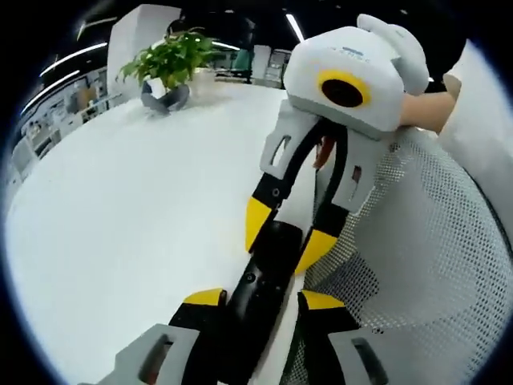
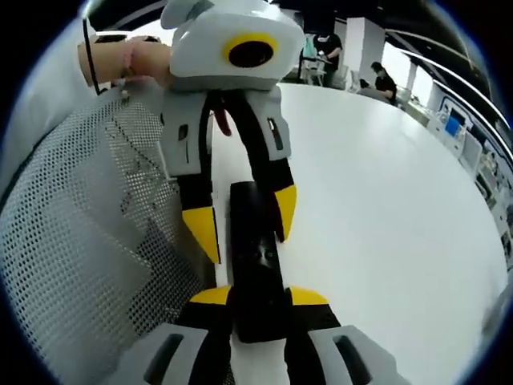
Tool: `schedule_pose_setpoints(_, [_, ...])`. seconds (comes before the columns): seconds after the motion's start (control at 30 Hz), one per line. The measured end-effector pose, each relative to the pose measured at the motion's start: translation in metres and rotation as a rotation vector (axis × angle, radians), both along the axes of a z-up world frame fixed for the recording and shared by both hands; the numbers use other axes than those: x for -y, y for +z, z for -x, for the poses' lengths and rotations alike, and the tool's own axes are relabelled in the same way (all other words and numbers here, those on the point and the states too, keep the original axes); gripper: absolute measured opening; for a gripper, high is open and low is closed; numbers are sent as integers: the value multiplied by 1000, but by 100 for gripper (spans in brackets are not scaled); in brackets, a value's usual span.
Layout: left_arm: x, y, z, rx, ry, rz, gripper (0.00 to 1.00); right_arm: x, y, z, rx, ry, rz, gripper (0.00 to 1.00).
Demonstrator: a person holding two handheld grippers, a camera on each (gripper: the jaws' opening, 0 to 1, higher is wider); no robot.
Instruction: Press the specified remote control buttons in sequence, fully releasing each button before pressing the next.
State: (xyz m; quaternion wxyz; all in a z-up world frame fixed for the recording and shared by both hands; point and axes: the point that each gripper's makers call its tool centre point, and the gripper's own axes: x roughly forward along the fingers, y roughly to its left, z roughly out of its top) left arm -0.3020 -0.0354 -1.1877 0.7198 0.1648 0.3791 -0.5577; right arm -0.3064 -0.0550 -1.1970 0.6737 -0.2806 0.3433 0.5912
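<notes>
Between both tools (image 1: 264,306) (image 2: 260,301), gripped: black remote (image 2: 255,265); potted plant (image 1: 168,68) behind.

A wide white bench (image 1: 136,208) is stretching across both views. A leafy green plant (image 1: 172,56) in a dark grey pot (image 1: 164,96) is sitting near its far edge. White mesh fabric (image 1: 425,241) is lying along the bench's near side. Beyond the bench, seated people (image 2: 385,80) are working in the office background, under ceiling strip lights (image 1: 296,24).
</notes>
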Motion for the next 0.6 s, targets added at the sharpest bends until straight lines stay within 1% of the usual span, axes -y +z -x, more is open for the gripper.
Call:
schedule_pose_setpoints(0.07, [-5,1,-2,5,31,-12,46,1,1,0,-6,-8,-9,21])
schedule_pose_setpoints(0.13, [-9,8,-5,20,78,11,50,0,1,1,-10,-11,-14,21])
schedule_pose_setpoints(0.17, [-11,15,-7,31,109,35,53,0,1,1,-10,-11,-16,21])
schedule_pose_setpoints(0.2, [-14,19,-8,42,123,45,55,0,1,0,-10,-11,-17,21])
schedule_pose_setpoints(0.27, [-20,28,-14,94,161,57,61,-1,1,-1,-6,-15,-22,21])
schedule_pose_setpoints(0.37, [-28,43,-23,214,204,89,74,-2,1,-2,-4,-15,-22,21])
schedule_pose_setpoints(0.43, [-33,53,-27,247,252,120,82,-3,1,-2,0,-14,-22,21])
schedule_pose_setpoints(0.47, [-33,57,-27,256,263,129,83,-3,1,-2,1,-13,-20,21])
schedule_pose_setpoints(0.5, [-35,64,-29,280,287,146,84,-3,1,-2,3,-12,-21,22])
schedule_pose_setpoints(0.57, [-39,81,-36,340,343,206,88,-3,1,-2,9,-9,-21,22])
schedule_pose_setpoints(0.6, [-42,97,-43,398,395,264,89,-3,1,-2,11,-6,-20,22])
